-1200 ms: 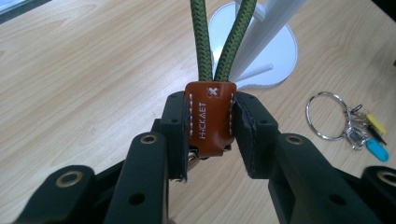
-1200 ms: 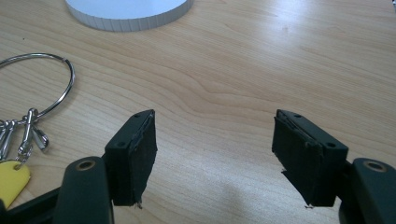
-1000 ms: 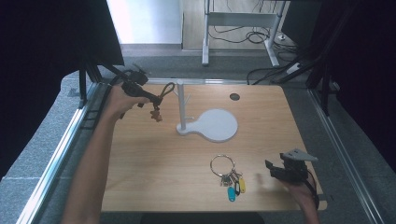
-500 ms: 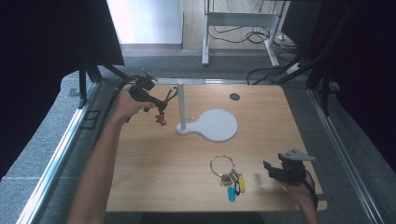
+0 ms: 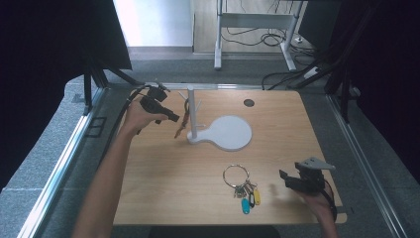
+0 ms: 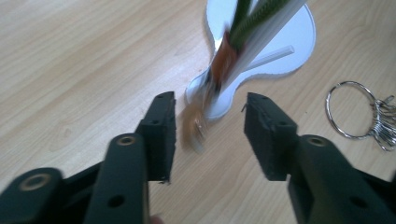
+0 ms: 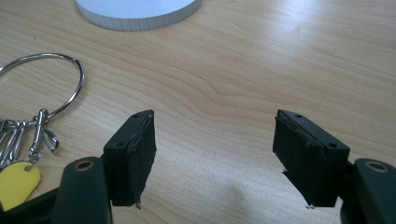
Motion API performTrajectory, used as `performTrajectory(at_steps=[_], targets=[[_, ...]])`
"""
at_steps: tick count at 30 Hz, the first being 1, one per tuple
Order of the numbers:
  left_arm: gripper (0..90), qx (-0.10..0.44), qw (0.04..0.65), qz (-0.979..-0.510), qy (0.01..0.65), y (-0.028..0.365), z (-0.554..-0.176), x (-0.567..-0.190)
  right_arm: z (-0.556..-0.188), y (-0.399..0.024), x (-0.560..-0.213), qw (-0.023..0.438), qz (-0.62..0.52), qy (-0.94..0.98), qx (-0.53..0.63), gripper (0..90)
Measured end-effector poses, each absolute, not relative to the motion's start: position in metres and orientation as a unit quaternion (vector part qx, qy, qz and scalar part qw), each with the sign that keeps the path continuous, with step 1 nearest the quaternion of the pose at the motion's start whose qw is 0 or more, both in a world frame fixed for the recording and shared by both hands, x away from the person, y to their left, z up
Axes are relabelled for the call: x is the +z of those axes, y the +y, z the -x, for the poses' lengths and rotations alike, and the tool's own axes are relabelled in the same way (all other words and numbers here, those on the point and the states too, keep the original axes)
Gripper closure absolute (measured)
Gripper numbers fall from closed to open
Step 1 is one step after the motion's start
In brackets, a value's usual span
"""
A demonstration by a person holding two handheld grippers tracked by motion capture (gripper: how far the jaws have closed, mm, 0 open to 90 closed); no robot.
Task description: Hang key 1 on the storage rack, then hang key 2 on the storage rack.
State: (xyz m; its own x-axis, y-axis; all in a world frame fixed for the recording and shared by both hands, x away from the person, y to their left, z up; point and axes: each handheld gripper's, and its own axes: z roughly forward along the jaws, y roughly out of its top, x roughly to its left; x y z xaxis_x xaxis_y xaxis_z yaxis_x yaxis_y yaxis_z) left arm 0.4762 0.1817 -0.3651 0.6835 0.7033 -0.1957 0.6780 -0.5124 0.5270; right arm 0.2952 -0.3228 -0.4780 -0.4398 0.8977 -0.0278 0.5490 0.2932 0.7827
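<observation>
Lanyard point(image 5: 184, 115) with brown tag draped on a peg of the white stand point(image 5: 192, 113), hanging beside the post — blurred in the left gripper view point(image 6: 219, 70), so probably swinging. Hung, by the look of it, with that part of the work done. Left gripper point(image 5: 171, 117) just beside the stand, fingers point(image 6: 161, 133) having just been opening, now standing about half apart with nothing pressed between them; the tag dangling beyond the gap, not pinched. Key ring point(image 5: 240, 184) with coloured fobs lying flat on the surface point(image 5: 163, 183), well apart from the stand — likely the next thing to hang. Right gripper point(image 5: 289, 181) resting near it, fingers point(image 7: 135, 156) spread wide and holding nothing.
</observation>
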Motion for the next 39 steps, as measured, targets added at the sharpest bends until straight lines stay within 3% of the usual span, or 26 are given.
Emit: performTrajectory(at_steps=[11,23,35,39], targets=[[39.5,0.069,0.315,-0.866,0.381,0.201,-0.421,-0.364,-0.300,-0.320,-0.470,0.249,-0.462,0.763,0.377,29.9],[39.2,0.066,0.318,-0.873,0.365,0.206,-0.370,-0.390,-0.299,-0.318,-0.468,0.237,-0.457,0.764,0.388,30.1],[37.1,0.075,0.323,-0.873,0.356,0.210,-0.343,-0.407,-0.295,-0.308,-0.461,0.236,-0.434,0.769,0.405,30.1],[36.7,0.071,0.327,-0.875,0.350,0.210,-0.336,-0.411,-0.300,-0.301,-0.460,0.200,-0.436,0.781,0.400,32.6]])
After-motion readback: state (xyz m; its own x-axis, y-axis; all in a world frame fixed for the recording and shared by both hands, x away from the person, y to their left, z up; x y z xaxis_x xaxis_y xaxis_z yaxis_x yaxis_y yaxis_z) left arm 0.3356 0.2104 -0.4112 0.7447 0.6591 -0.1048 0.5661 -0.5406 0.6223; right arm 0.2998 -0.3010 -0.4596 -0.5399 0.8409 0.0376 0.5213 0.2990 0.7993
